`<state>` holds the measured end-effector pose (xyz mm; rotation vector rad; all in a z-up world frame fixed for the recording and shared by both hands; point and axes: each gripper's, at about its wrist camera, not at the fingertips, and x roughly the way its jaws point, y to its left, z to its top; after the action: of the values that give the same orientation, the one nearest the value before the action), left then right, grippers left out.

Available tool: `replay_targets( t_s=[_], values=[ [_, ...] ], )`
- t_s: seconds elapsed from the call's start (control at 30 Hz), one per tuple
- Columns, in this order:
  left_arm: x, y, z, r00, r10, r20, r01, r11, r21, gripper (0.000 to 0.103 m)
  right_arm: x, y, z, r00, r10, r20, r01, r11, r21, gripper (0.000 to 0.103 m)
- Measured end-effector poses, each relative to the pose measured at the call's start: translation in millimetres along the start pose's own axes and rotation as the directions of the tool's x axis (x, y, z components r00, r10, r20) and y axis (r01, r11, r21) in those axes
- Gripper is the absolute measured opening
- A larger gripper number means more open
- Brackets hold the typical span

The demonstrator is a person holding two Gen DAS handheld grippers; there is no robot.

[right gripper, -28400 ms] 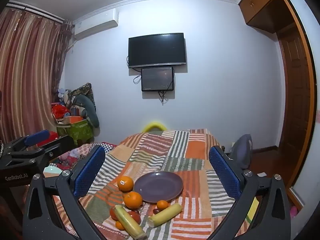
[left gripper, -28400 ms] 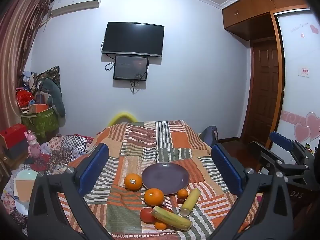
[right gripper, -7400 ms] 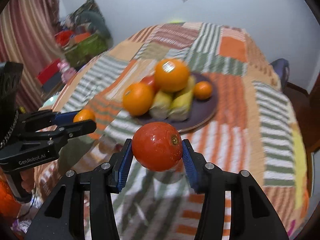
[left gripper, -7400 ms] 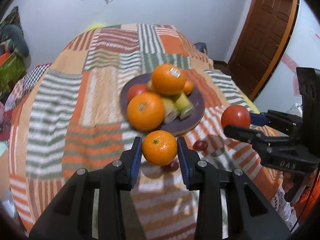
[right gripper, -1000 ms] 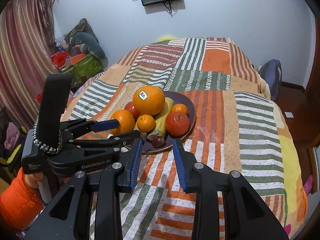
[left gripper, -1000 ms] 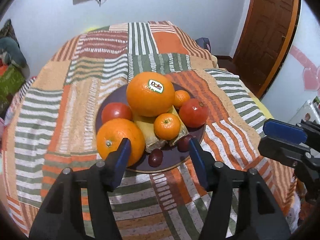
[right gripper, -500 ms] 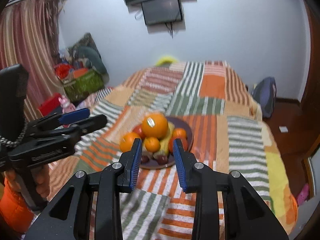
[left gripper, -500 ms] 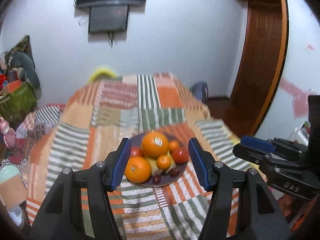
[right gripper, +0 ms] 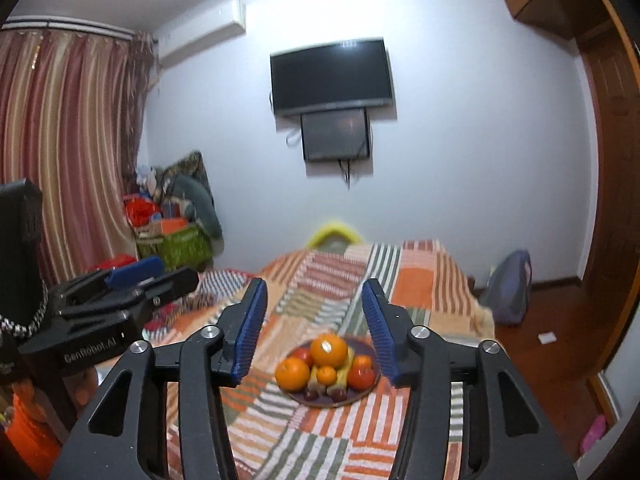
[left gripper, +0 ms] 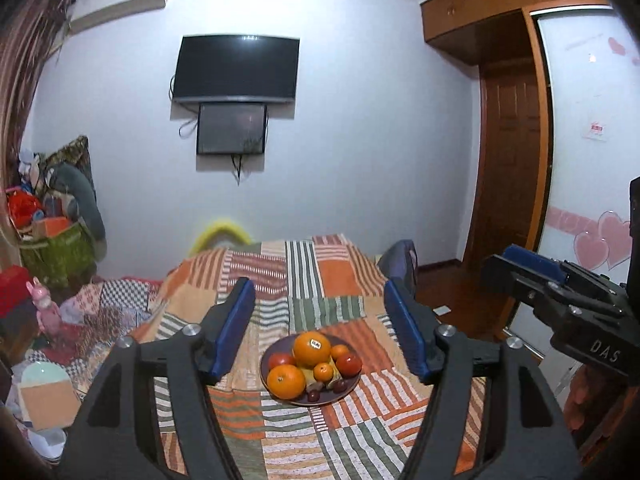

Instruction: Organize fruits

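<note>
A dark purple plate [left gripper: 347, 391] [right gripper: 362, 395] sits on the patchwork-covered table and holds a pile of fruit: a large orange with a sticker [left gripper: 311, 349] [right gripper: 329, 349] on top, a second orange [left gripper: 285, 381], small mandarins, red tomatoes [left gripper: 349, 364], yellow corn pieces and dark small fruits. My left gripper [left gripper: 320, 326] is open and empty, held back above the table's near side. My right gripper [right gripper: 314, 320] is open and empty, also held back. Each gripper shows at the side of the other's view.
The patchwork cloth [left gripper: 304, 280] covers the table. A TV [left gripper: 238, 70] hangs on the far wall. Clutter and a green bag [left gripper: 52, 248] stand at the left, a wooden door [left gripper: 508, 168] at the right, a backpack [right gripper: 510, 286] by the table.
Both grippers have pulled back and tilted up from the plate, so the fruit pile looks smaller and farther. The right gripper's jaws have widened.
</note>
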<state>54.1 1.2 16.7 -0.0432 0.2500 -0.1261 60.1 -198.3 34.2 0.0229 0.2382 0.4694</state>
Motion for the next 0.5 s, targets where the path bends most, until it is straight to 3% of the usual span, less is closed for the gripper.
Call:
replay_targets(
  t_s=[0.13,0.3,0.4,0.5],
  values=[
    [-18,0,4,0.999,0.011,0.034,-0.011,1.0,-0.001,0.081,-10,6,4,0.999,-0.013,0.05,0.013,1.0,-0.007,0.059],
    [-28,0,5,0.999,0.011,0.045,-0.011,1.0,-0.006,0.081,-10,11,3,0.996,-0.037,0.083,0.038,0.999,-0.014,0.076],
    [-33,0,5,0.998,0.018,0.053,-0.017,1.0,-0.014,0.095,-11,14,3,0.994,-0.053,0.094,0.055,0.998,-0.016,0.085],
    [-36,0,4,0.998,0.022,0.066,-0.021,1.0,-0.008,0.095,-14,15,2,0.993,-0.067,0.1,0.068,0.998,-0.013,0.093]
  ],
)
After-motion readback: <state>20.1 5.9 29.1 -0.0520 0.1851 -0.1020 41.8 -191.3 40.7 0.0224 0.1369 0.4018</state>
